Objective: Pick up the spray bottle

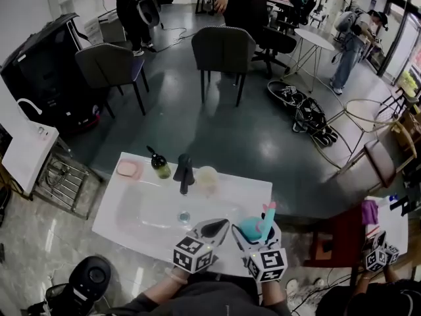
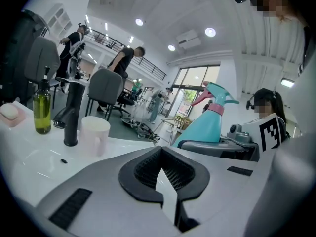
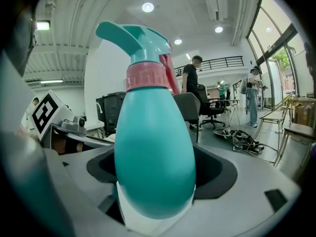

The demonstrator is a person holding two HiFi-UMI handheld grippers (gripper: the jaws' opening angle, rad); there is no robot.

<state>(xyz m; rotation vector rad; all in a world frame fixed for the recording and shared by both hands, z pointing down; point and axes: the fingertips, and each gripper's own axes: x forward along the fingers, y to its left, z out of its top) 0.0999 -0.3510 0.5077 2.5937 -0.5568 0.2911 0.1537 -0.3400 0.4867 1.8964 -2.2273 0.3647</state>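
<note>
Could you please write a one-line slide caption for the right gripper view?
Right claw clamped around a teal spray bottle with a pink collar, grey chair behind.

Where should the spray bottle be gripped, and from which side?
The wide teal belly of the spray bottle, below the pink collar, side-on, as the right gripper has it: it stands upright, and the trigger head is narrow and uneven.

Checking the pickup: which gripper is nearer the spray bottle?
Right. The right gripper has its jaws closed on the spray bottle; the left gripper is beside the bottle, on its left, jaws together and empty.
</note>
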